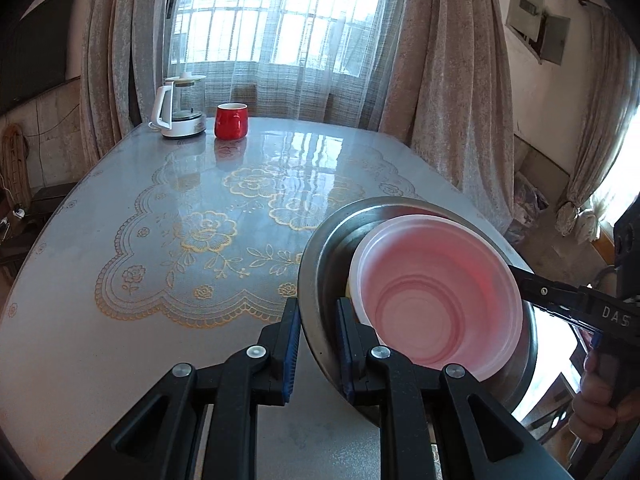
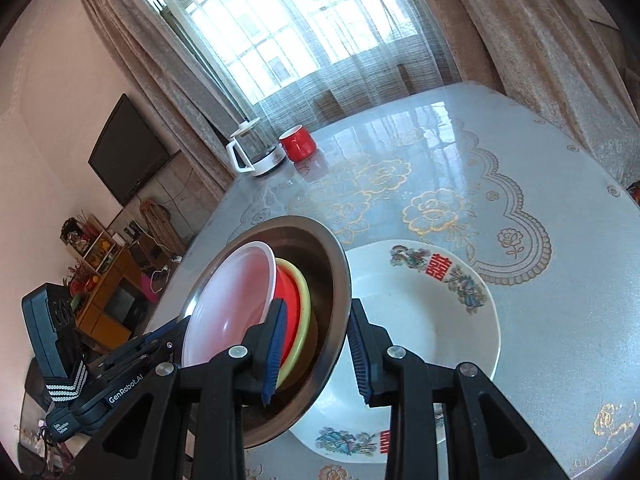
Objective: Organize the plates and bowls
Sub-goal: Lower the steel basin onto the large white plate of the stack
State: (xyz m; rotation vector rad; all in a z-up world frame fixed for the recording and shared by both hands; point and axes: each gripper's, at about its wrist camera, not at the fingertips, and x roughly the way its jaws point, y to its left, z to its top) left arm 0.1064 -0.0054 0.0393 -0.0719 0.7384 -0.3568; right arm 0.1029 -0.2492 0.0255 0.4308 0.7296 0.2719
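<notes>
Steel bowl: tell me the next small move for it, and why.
Probably lower the steel bowl onto the white plate and level it. Both the left gripper and right gripper hold its rim, it hangs tilted, and the nested bowls could slide.

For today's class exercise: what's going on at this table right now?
A person holds a steel bowl by opposite rims, with the left hand-held gripper and right hand-held gripper. It is tilted and carries nested pink, red and yellow bowls. It is above a white patterned plate on the table.
</notes>
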